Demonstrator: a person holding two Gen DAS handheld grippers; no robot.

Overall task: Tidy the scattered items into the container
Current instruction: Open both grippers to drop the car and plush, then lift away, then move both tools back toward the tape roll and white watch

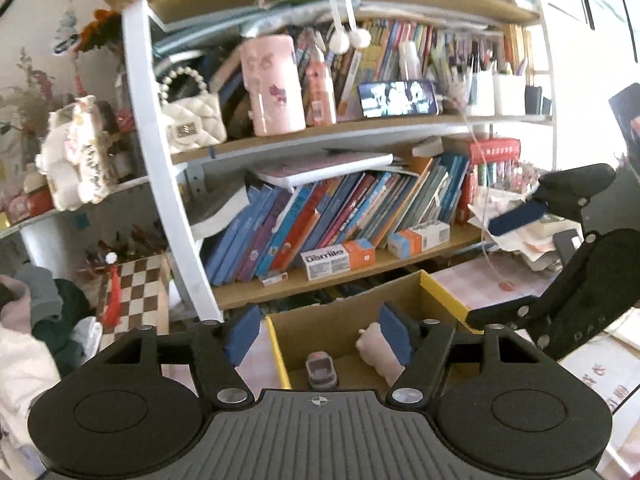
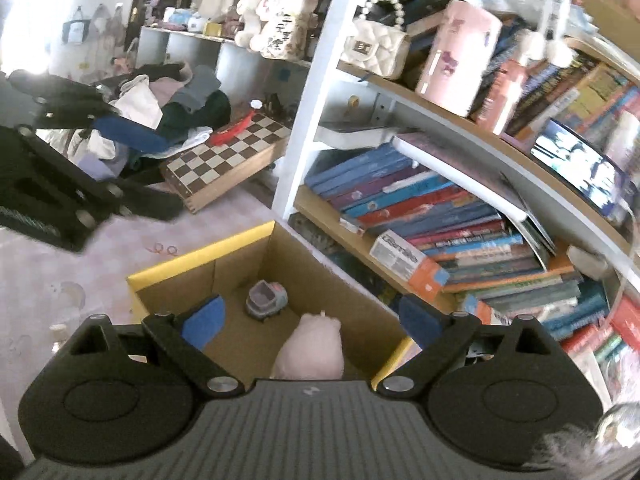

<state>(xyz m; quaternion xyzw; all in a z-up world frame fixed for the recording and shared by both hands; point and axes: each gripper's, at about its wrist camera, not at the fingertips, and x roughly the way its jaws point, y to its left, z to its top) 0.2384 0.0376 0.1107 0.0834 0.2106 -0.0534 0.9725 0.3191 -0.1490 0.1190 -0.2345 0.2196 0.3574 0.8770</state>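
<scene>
cluttered bookshelf [image 1: 320, 208] behind; box [image 2: 256, 264] with pink toy [image 2: 312, 344] below both spread-apart grippers [image 2: 308, 320]

The right gripper [image 2: 310, 322] hangs open over the box [image 2: 200, 258]; pink toy [image 2: 314, 344] and grey toy [image 2: 266, 300] inside.

The box [image 2: 304, 248] is showing matt brown cardboard walls with glossy yellow rims; the pink toy [image 2: 312, 348] is looking like soft plush, and the small grey car [image 2: 266, 299] like smooth plastic.

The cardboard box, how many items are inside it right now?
2: a pink plush toy near the front and a small grey toy farther back in the cardboard box. The grippers may hide more.
</scene>
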